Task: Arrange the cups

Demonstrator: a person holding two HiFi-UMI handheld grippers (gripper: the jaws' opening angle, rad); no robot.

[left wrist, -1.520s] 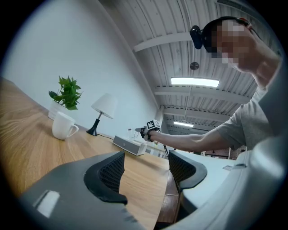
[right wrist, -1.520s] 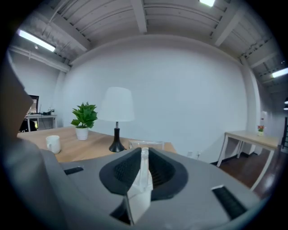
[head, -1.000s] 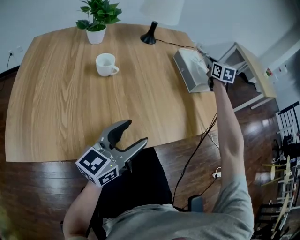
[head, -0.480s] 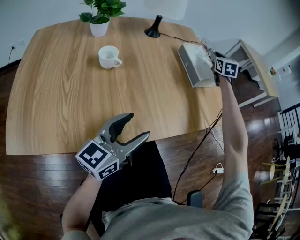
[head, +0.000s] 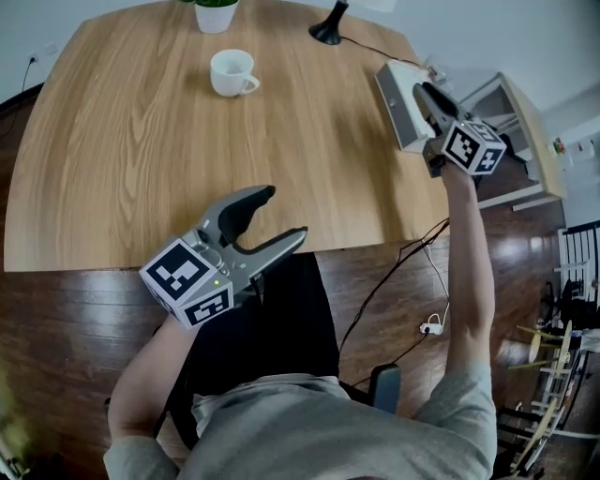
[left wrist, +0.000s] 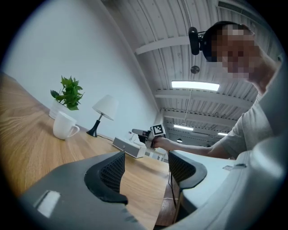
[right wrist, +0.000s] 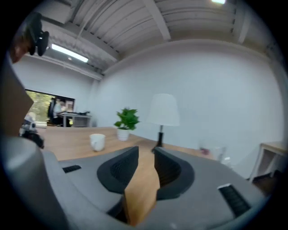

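1. Nearest the person, the left tongs [head: 286, 211] hover at the desk [head: 112, 187] edge, well short of the cup. They are spread wide with nothing between them.
2. A cable [head: 394, 281] hangs off the desk edge, on the near right of the cup and clear of any path to it.
3. The right tongs [head: 422, 91] are well to the right of the cup, over a grey box [head: 396, 98]. Their jaws have just been opening and stand a narrow gap apart. Only bare desk shows through them, so they hold nothing.
4. The cup [head: 230, 70] is white and upright, and stands alone on the far part of the desk, its handle turned to the near right. It is the only cup in sight.
5. Judging by this, the step in hand is the approach, since nothing is grasped. The next move calls for one pair of tongs to cross the open desk to the cup. The right pair would have to spread wider to take its rim or handle.
6. Just beyond the cup stands a potted plant [head: 216, 11], and a lamp [head: 328, 33] stands to the cup's far right. Both limit room behind the cup.
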